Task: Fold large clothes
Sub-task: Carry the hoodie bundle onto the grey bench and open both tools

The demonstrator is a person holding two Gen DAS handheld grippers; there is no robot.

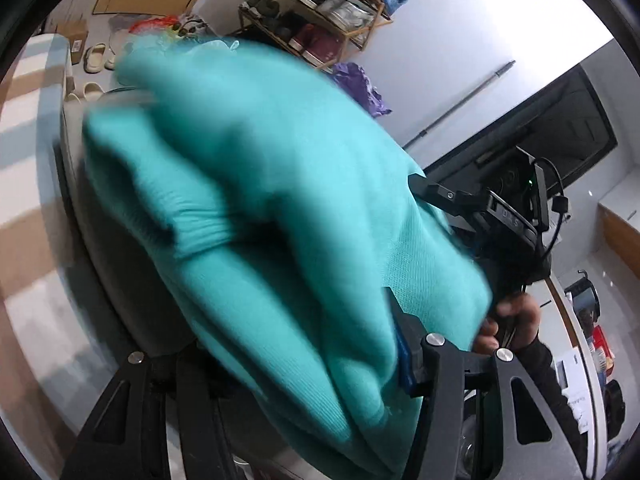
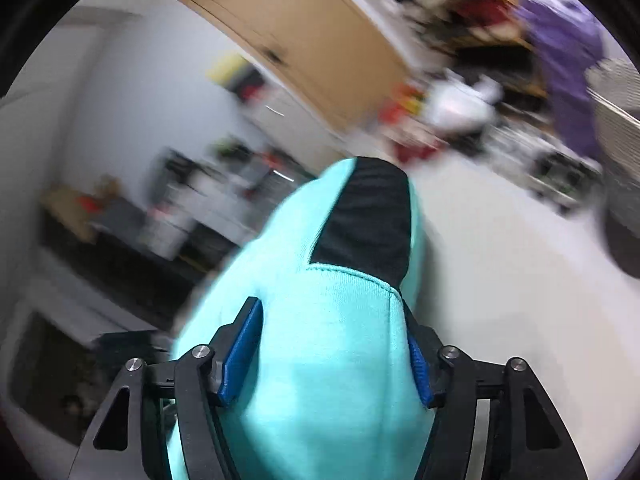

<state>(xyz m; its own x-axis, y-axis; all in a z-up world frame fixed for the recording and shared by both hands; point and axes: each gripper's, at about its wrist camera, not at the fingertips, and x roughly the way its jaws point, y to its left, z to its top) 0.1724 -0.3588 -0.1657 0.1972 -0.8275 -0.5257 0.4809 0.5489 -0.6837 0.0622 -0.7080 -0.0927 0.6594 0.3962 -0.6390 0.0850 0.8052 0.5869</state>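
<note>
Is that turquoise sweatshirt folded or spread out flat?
Folded and bunched: the turquoise sweatshirt hangs in thick layers between both tools, left tool and right tool.

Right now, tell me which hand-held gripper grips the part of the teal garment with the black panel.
The right hand-held gripper: the teal garment between its blue pads carries a black panel. The left hand-held gripper holds plain teal fabric.

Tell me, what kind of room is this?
Probably a room in someone's home. There is a rack full of shoes, slippers on the floor, a wooden door, and a turquoise garment being handled.
</note>
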